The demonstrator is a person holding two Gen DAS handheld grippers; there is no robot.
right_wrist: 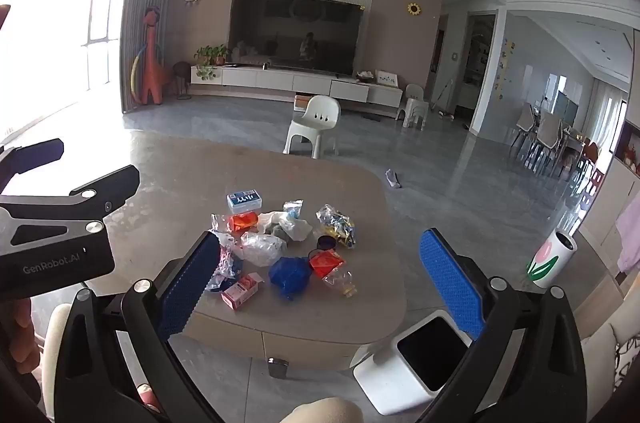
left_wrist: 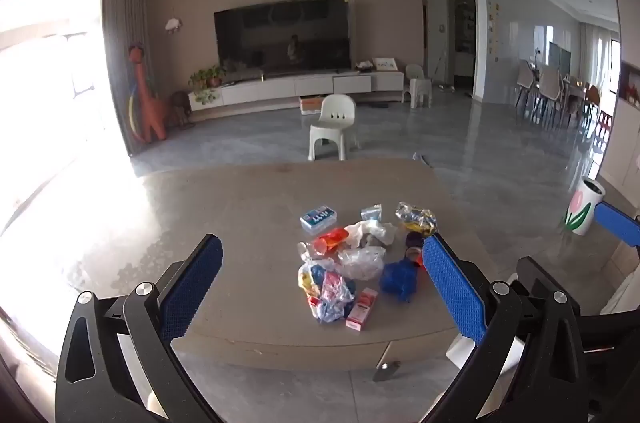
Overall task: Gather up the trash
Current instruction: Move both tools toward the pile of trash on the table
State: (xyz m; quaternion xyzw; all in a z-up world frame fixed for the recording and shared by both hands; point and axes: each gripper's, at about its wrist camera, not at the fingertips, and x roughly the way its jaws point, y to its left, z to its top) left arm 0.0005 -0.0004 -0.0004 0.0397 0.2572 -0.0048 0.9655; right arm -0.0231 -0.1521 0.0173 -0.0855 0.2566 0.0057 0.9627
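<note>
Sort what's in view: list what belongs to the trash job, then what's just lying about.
Job: pink carton, blue crumpled bag, clear plastic bag, orange wrapper, white bin.
Lying about: white chair, tulip cylinder, TV.

The trash pile (right_wrist: 280, 243) crowds the right half of the coffee table (left_wrist: 200, 223); its left half lies bare, giving open passage. The white bin (right_wrist: 416, 363) stands on the floor just beside the table's near right corner, opening unobstructed from above.
</note>
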